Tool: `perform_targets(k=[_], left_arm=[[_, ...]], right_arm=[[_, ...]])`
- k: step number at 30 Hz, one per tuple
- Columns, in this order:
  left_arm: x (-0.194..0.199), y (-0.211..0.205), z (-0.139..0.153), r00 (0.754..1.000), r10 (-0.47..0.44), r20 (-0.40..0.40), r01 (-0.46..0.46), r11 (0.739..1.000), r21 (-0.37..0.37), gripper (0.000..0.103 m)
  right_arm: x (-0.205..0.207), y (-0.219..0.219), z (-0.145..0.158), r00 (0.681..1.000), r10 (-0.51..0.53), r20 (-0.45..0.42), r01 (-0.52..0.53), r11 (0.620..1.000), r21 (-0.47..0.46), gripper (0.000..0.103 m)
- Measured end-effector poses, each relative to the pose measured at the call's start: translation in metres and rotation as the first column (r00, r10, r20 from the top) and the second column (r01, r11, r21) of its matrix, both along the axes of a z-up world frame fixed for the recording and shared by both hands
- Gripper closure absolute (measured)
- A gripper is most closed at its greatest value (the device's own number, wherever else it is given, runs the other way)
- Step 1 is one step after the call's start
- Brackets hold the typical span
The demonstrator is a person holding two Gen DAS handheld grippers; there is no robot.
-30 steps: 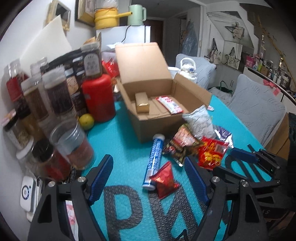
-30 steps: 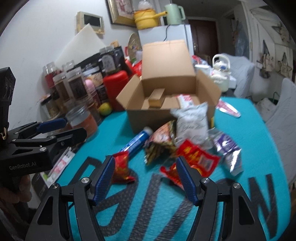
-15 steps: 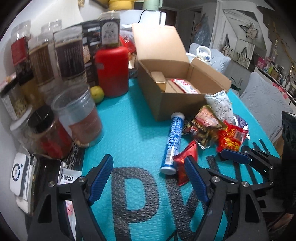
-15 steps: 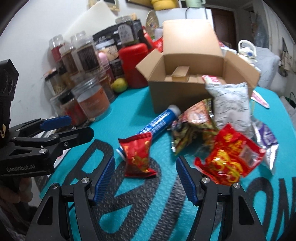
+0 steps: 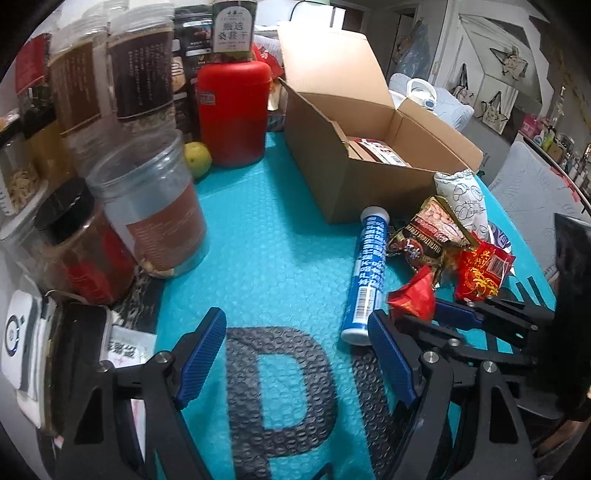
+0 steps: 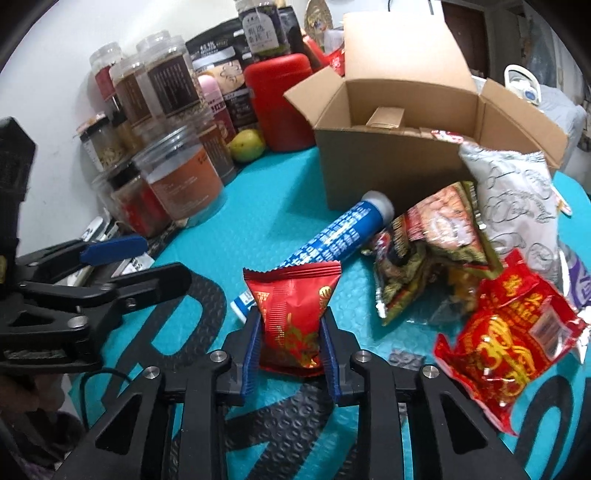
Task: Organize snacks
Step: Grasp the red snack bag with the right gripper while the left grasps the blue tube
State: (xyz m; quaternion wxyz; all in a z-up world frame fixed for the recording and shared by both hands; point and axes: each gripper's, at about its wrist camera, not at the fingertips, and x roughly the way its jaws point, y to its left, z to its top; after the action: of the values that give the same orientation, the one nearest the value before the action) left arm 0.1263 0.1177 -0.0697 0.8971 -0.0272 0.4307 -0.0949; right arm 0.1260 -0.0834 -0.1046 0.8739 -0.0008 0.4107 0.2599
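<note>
On the far left of the right wrist view the left gripper (image 6: 122,258) comes in from the side; its housing carries white writing, too blurred to read here. Its jaws stand wide apart with nothing between them, and in its own view they hang over the teal mat (image 5: 266,236), above a big dark letter "P" (image 5: 280,391) printed on it.

Behind and left of the right gripper (image 6: 291,347) stand jars. The clear jar (image 6: 181,177) has an orange-brown label, but the print is too small to read. Taller jars (image 6: 162,85) behind it have dark labels with pale columns of characters that I cannot read. One bottle (image 5: 233,27) on top of the red canister (image 6: 277,99) shows large Chinese characters on a pale label.

The right gripper has just been closing, and now its blue pads press both sides of the small red snack packet (image 6: 291,314). The packet has gold ornament and some small white print, not legible. It is upright between the jaws, just in front of the blue tube (image 6: 332,236), which lies on the mat with white writing and a barcode near its lower end.

Beyond the tube stands the open cardboard box (image 6: 388,162). To the right of the gripper lie a brown and green bag (image 5: 428,236) with the word "NUTRITIOUS", a white bag (image 6: 517,192) with line drawings, and a red bag (image 6: 506,339) with big yellow Chinese characters.
</note>
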Motion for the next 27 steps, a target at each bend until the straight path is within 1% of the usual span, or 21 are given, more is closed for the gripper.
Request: perform_targets(k=[4,9,11,12,13,14,15,16,17,18,19,23,27], left_arm=[[0.010,-0.013,-0.003,0.999,-0.046,-0.001,0.046,0.999,-0.029,0.024],[0.024,-0.036,-0.010,0.994,-0.110,-0.003,0.110,0.991,-0.076,0.024],[0.030,-0.045,-0.015,0.992,-0.124,-0.008,0.123,0.989,-0.077,0.025],[0.032,-0.049,-0.017,0.991,-0.131,-0.008,0.130,0.989,-0.068,0.027],[0.034,-0.053,-0.020,0.991,-0.136,-0.012,0.136,0.989,-0.051,0.035],[0.037,-0.056,-0.023,0.990,-0.139,-0.017,0.138,0.990,-0.042,0.046],[0.038,-0.058,-0.025,0.990,-0.142,-0.024,0.141,0.989,-0.038,0.052],[0.041,-0.061,-0.029,0.988,-0.150,-0.044,0.148,0.988,-0.037,0.063],[0.044,-0.062,-0.035,0.985,-0.157,-0.074,0.153,0.987,-0.052,0.068],[0.045,-0.061,-0.037,0.984,-0.156,-0.082,0.151,0.987,-0.061,0.072],[0.046,-0.061,-0.039,0.984,-0.154,-0.087,0.148,0.987,-0.066,0.074],[0.037,-0.064,-0.039,0.986,-0.150,-0.071,0.147,0.988,-0.046,0.074],[0.023,-0.064,-0.037,0.985,-0.152,-0.083,0.149,0.988,-0.036,0.075]], right_arm=[[-0.008,-0.018,0.006,1.000,-0.022,-0.018,0.022,1.000,0.018,0.074],[-0.018,-0.035,0.010,0.998,-0.050,-0.025,0.050,0.999,0.014,0.074],[-0.020,-0.040,0.010,0.998,-0.063,-0.028,0.064,0.998,0.013,0.074],[-0.020,-0.044,0.010,0.997,-0.072,-0.031,0.073,0.997,0.013,0.074],[-0.020,-0.046,0.009,0.996,-0.079,-0.033,0.079,0.997,0.013,0.074],[-0.020,-0.048,0.009,0.996,-0.085,-0.034,0.086,0.996,0.012,0.074],[-0.020,-0.050,0.009,0.995,-0.090,-0.033,0.090,0.996,0.013,0.074],[-0.020,-0.053,0.009,0.995,-0.095,-0.034,0.096,0.995,0.014,0.074],[-0.021,-0.055,0.009,0.995,-0.099,-0.034,0.099,0.995,0.014,0.074],[-0.021,-0.056,0.009,0.994,-0.102,-0.034,0.102,0.995,0.015,0.074],[-0.021,-0.058,0.008,0.994,-0.104,-0.035,0.105,0.994,0.016,0.074],[-0.024,-0.062,0.008,0.993,-0.113,-0.036,0.114,0.993,0.020,0.074],[-0.028,-0.067,0.007,0.992,-0.119,-0.035,0.119,0.993,0.016,0.074]])
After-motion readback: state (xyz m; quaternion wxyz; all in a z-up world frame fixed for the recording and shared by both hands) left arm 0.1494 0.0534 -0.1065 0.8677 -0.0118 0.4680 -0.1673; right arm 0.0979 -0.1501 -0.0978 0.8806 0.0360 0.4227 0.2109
